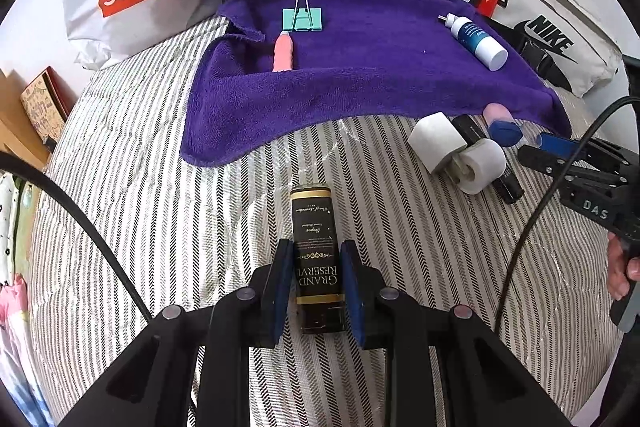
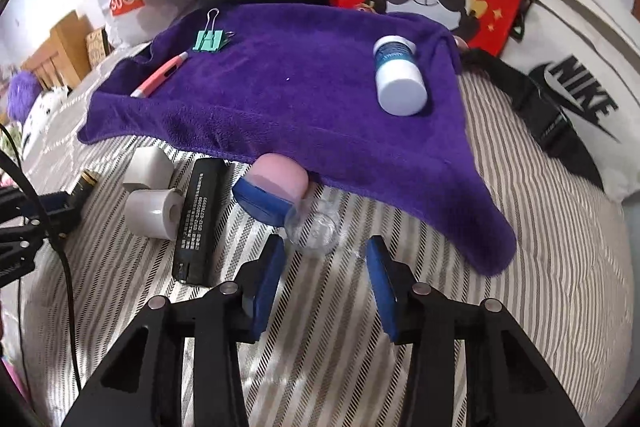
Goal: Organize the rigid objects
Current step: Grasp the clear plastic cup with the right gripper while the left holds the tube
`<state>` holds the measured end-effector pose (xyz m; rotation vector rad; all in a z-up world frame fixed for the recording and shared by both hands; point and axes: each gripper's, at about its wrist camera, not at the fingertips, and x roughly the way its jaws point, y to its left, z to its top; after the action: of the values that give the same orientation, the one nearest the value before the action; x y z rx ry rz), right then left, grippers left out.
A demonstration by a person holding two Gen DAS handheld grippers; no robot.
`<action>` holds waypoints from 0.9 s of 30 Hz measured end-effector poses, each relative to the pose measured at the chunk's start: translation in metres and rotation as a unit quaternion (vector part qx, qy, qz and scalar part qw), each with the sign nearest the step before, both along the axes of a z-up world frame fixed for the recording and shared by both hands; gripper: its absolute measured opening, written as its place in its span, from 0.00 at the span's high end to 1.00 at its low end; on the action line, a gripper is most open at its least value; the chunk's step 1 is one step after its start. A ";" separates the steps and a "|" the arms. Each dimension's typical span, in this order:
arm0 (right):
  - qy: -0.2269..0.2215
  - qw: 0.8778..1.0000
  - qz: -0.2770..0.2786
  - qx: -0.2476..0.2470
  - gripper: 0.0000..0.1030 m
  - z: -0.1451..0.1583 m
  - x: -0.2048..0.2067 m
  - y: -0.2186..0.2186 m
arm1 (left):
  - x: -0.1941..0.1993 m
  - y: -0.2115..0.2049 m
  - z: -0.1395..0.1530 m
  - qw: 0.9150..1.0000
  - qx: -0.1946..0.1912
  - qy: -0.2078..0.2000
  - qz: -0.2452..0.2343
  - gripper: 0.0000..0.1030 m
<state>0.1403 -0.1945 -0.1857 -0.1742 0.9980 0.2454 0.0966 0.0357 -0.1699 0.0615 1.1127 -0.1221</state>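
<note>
Striped woven bedcover [image 1: 168, 195] with a plush purple towel [image 1: 360, 75] spread at its far side. Left gripper [image 1: 316, 287] pinches a dark labelled bottle [image 1: 316, 247], long axis running straight ahead toward the towel. Right gripper [image 2: 326, 283]: jaws spread, nothing between the pads; a clear, glossy round container [image 2: 316, 227] lies just ahead, near the towel's hem. Right hand nearer it. Beside it, a matte black bar [image 2: 198, 219] and white rolls [image 2: 154, 213]

The purple towel [image 1: 360, 67] is plush, matt cloth lying on a striped woven bedcover [image 1: 160, 227]. The small bottle [image 1: 318, 251] has a glossy black paper label with gold print. The binder clip [image 1: 303, 15] has thin metal wire handles, and the white-capped bottle [image 2: 398, 75] looks like smooth plastic.
</note>
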 end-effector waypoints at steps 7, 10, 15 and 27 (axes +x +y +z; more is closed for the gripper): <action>-0.009 1.000 0.005 0.015 0.74 0.000 0.002 0.003 | -0.003 0.002 0.000 1.000 -0.004 -0.008 -0.003 0.77; 0.002 1.000 -0.008 0.024 0.74 0.003 -0.008 -0.008 | -0.005 0.002 0.000 1.000 -0.005 -0.011 0.000 0.77; 0.019 0.999 -0.024 0.026 0.74 0.001 -0.027 -0.020 | -0.005 0.000 0.000 1.000 0.001 -0.010 -0.003 0.77; -0.002 0.999 -0.026 0.019 0.74 -0.002 -0.036 -0.020 | -0.001 0.001 0.001 1.000 -0.012 0.014 0.005 0.78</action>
<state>0.1043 -0.2141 -0.1876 -0.1137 0.9919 0.2171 0.0960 0.0371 -0.1692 0.0339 1.1382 -0.1282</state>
